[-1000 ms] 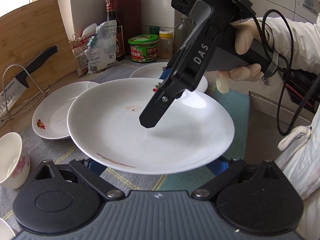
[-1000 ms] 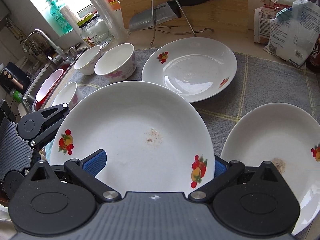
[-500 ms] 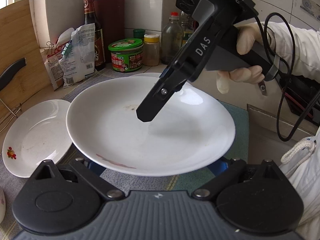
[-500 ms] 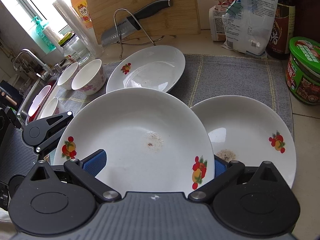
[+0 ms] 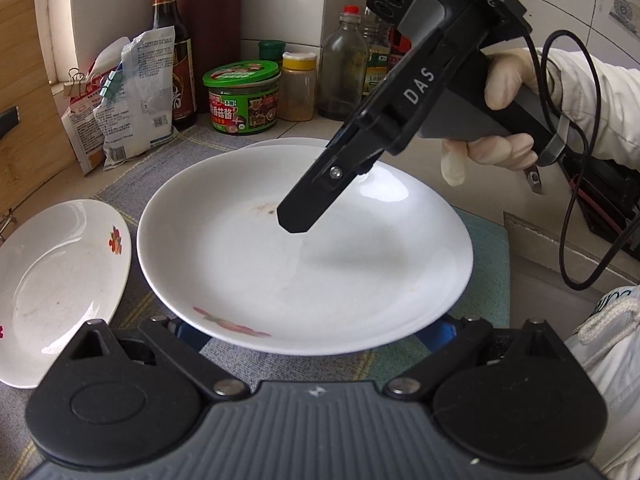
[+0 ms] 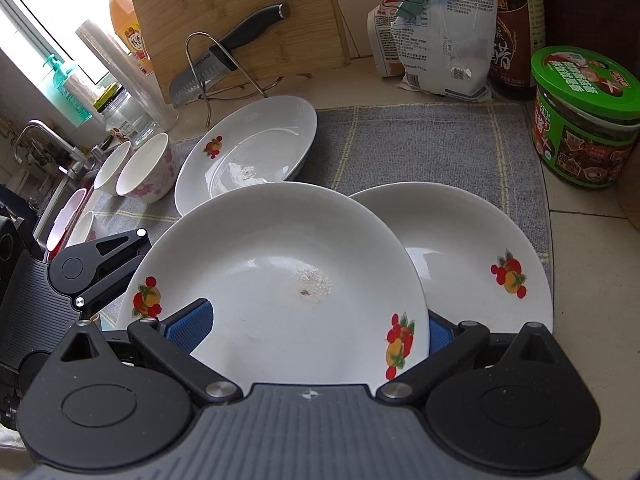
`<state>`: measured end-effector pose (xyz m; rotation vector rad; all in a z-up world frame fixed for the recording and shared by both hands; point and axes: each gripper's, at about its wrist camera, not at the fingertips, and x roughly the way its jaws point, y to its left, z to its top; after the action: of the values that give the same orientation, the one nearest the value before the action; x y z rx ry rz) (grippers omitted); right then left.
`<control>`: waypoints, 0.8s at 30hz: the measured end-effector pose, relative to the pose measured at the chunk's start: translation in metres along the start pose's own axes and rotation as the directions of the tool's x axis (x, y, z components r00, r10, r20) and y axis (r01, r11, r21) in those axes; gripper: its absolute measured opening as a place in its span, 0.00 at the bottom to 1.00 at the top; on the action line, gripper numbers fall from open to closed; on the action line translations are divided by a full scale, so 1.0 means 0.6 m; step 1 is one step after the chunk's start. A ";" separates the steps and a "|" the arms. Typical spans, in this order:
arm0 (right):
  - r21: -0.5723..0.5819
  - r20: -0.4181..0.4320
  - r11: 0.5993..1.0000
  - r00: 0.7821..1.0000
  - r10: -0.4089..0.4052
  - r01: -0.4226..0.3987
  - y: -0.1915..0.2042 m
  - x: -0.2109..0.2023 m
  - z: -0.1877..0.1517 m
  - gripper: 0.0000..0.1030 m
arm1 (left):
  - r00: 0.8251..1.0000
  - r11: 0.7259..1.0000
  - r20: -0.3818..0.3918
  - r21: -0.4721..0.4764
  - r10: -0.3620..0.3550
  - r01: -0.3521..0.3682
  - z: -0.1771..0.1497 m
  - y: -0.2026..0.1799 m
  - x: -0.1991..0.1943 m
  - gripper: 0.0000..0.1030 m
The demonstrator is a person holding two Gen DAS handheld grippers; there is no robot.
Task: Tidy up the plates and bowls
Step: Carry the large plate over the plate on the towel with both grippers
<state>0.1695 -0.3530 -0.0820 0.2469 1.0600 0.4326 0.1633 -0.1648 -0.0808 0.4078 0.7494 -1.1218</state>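
Note:
A white plate with fruit prints is held between both grippers, above the grey mat. My left gripper grips its near rim in the left wrist view; my right gripper grips the opposite rim and shows in the left wrist view. The held plate hangs partly over a second plate lying on the mat. A third plate lies further along the mat. Several small bowls stand by the sink.
A grey mat covers the counter. A green-lidded jar, bottles and bags stand along the wall. A cutting board with a knife on a wire rack stands behind the plates. The sink is at the left.
Both grippers carried the held plate sideways along the mat, away from the bowls, until it hangs over the plate near the green jar.

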 end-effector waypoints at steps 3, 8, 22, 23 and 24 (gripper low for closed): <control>0.005 0.001 1.000 1.000 0.001 -0.001 -0.007 0.000 -0.002 1.00 | 1.000 1.000 -0.010 -0.007 -0.005 0.005 0.004 0.000 0.006 0.96; 0.016 0.005 1.000 1.000 0.008 -0.008 -0.020 -0.002 -0.004 1.00 | 1.000 1.000 -0.022 -0.013 -0.008 0.008 0.012 -0.002 0.013 0.96; 0.033 0.026 0.999 1.000 0.009 -0.010 -0.044 -0.009 -0.009 1.00 | 0.998 1.000 -0.060 -0.022 -0.004 0.003 0.022 -0.005 0.027 0.96; 0.032 0.026 0.999 1.000 0.008 -0.009 -0.044 -0.009 -0.009 1.00 | 0.998 1.000 -0.062 -0.025 -0.008 0.006 0.023 -0.004 0.027 0.96; 0.031 0.027 0.999 1.000 0.007 -0.008 -0.046 -0.009 -0.009 1.00 | 0.998 1.000 -0.062 -0.026 -0.009 0.008 0.023 -0.003 0.027 0.96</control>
<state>0.1686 -0.3799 -0.0911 0.2834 1.0404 0.4185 0.1698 -0.1850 -0.0826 0.4199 0.8201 -1.1107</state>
